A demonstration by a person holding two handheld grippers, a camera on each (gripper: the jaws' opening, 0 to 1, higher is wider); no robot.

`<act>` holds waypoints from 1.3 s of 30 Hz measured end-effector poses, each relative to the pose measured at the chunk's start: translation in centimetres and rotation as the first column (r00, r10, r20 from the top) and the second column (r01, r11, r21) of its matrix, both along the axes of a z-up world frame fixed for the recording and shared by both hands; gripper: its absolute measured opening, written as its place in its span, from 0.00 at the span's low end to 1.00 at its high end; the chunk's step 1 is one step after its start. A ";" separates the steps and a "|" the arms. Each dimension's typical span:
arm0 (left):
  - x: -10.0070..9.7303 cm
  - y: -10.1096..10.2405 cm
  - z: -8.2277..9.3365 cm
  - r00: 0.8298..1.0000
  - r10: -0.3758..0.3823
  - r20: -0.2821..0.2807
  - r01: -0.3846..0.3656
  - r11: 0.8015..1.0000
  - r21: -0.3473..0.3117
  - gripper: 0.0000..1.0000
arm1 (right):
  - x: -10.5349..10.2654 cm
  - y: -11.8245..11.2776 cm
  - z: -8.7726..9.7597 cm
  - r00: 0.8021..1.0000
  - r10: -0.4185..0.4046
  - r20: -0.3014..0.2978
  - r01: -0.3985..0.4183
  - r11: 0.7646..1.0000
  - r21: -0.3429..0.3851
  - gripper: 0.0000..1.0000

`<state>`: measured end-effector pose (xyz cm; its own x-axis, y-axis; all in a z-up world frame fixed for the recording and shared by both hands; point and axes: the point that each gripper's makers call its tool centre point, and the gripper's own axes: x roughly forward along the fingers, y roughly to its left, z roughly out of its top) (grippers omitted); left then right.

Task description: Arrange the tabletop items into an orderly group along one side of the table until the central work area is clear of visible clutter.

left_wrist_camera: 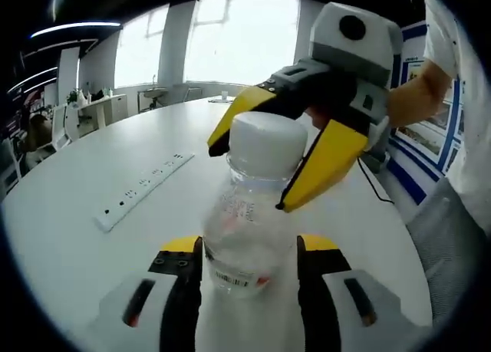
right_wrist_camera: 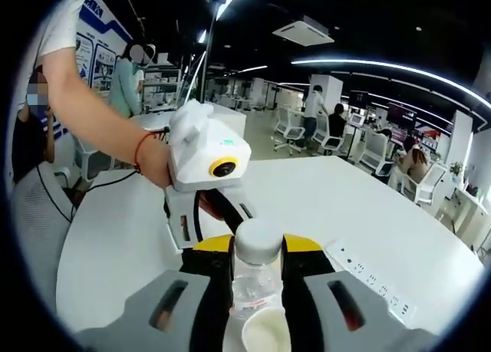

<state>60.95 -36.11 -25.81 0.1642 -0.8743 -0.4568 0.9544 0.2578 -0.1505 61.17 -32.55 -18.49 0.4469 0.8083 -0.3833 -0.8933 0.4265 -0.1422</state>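
- In the left gripper view, the left claw (left_wrist_camera: 249,264) stood with its two jaws close on both sides of a clear plastic bottle (left_wrist_camera: 247,241), pinching its body just under the shoulder.
- The bottle was upright between these jaws, above the white bench (left_wrist_camera: 84,176), and it had a white cap (left_wrist_camera: 268,141).
- The right claw (left_wrist_camera: 295,156) came into this view from the right. Its yellow jaws were spread around the cap, one on the far left side and one on the near right side. I could not tell whether they touched the cap.
- A white power strip (left_wrist_camera: 144,189) lay flat on the bench, to the left of the bottle and well apart from it.
- In the right gripper view, the same bottle (right_wrist_camera: 257,279) stood between the jaws of the right claw (right_wrist_camera: 257,252), with the cap (right_wrist_camera: 258,241) at the level of the yellow tips and very near to both of them.
- Behind the bottle in this view was the left gripper, held by a hand (right_wrist_camera: 153,162) of the person.
- The power strip (right_wrist_camera: 372,279) lay on the bench (right_wrist_camera: 322,191) to the right of the claw.
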 end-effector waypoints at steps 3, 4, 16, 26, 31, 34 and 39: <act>0.1 0.1 0.2 1.000 0.008 -0.006 -0.008 1.000 -0.001 0.50 | 0.0 -0.1 0.0 1.000 -0.001 -0.003 0.001 1.000 0.005 0.21; 0.1 0.1 0.4 1.000 0.009 -0.002 -0.009 1.000 -0.004 0.50 | 0.0 -0.2 0.0 1.000 -0.003 -0.003 0.003 1.000 0.003 0.22; 0.1 1.3 1.0 0.999 0.052 0.004 -0.052 0.999 -0.002 0.54 | 0.0 -0.3 -0.1 1.000 -0.011 -0.019 0.012 1.000 0.011 0.27; -0.5 2.2 1.6 0.995 0.099 -0.020 -0.100 0.995 -0.008 0.60 | -0.4 -1.0 0.3 0.999 -0.030 -0.037 0.031 0.999 0.028 0.37; -1.0 2.4 2.1 0.992 0.122 -0.027 -0.122 0.992 -0.013 0.64 | -0.8 -1.7 0.5 0.998 -0.040 -0.047 0.042 0.999 0.031 0.42; -1.3 2.6 2.5 0.990 0.138 -0.024 -0.138 0.990 -0.015 0.67 | -1.0 -2.3 0.6 0.997 -0.048 -0.053 0.050 0.998 0.033 0.45; -1.7 2.8 3.3 0.986 0.165 -0.022 -0.165 0.986 -0.024 0.72 | -1.4 -3.4 0.9 0.996 -0.071 -0.057 0.073 0.997 0.039 0.50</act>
<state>59.30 -33.28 -22.52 0.2983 -0.8475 -0.4390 0.8958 0.4073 -0.1776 59.73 -36.00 -17.60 0.4838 0.7904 -0.3757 -0.8659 0.4946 -0.0745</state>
